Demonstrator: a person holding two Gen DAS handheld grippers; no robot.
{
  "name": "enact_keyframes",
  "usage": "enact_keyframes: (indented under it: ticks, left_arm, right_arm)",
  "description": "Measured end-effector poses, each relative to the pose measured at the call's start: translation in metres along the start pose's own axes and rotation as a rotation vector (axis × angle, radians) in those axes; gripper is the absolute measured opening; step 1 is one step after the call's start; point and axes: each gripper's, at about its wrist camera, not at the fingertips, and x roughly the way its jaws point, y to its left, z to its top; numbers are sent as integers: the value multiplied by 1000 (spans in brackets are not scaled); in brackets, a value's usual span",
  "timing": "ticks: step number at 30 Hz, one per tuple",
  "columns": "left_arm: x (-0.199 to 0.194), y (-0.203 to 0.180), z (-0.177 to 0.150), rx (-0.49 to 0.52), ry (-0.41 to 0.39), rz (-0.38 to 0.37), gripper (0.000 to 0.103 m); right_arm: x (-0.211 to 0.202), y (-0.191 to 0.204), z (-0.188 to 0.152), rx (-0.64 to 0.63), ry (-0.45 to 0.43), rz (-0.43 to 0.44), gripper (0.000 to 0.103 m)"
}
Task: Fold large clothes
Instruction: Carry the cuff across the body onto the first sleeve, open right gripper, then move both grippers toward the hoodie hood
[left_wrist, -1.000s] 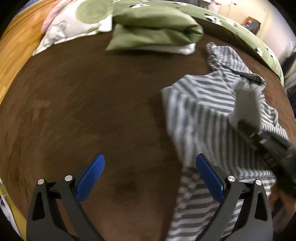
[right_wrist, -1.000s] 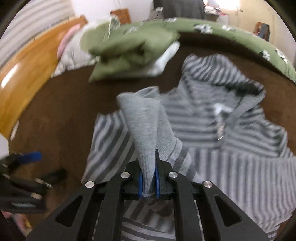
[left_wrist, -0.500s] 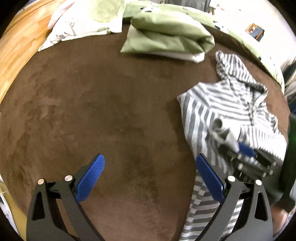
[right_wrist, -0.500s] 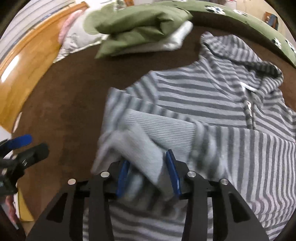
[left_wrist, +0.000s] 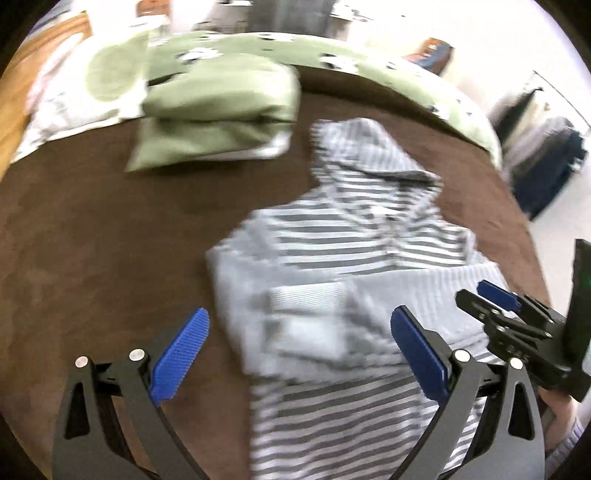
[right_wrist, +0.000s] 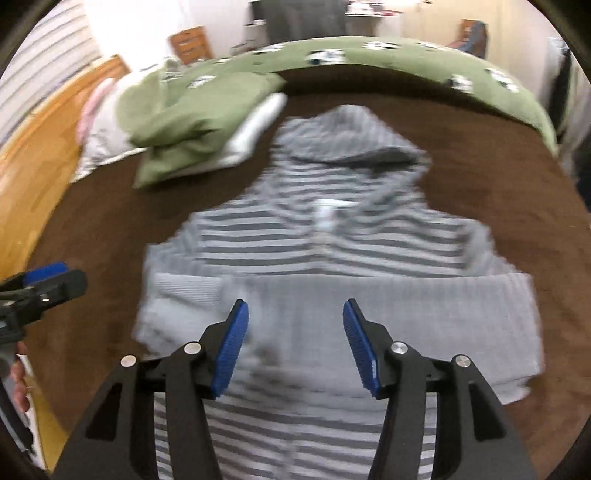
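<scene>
Though label (right_wrist: 325, 216) unreadable | striped hoodie (right_wrist: 332, 258) flat | right gripper (right_wrist: 295, 343) opening, empty

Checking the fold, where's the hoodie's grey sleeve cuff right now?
In the right wrist view the cuff lies flat across the striped hoodie, left of the right gripper, whose opening jaws hold nothing.

A grey-and-white striped hoodie (right_wrist: 332, 236) lies flat on its back in the middle of the frame, its hood (right_wrist: 343, 136) pointing toward the upper edge. Both sleeves are folded across the chest in a plain grey ribbed band (right_wrist: 406, 295), and the striped lower body runs down to the bottom edge.
</scene>
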Motion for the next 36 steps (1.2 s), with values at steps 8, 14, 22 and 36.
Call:
enact_keyframes:
  ticks: [8,14,22,36]
  left_arm:
    - [77,-80,7,20,28,-69,96]
    - [124,-73,-12,-4,95,55,96]
    - [140,-46,-44,29,158,117,96]
    - [147,-42,-48,-7,152,142,98]
  right_arm:
    - [27,-95,-13,86,48,-112,56]
    - [55,-130,-32,135,74,-151,64]
    - [78,-132,-49,46,90,-251,77]
    - [96,-150,-47,94,108,-255,96]
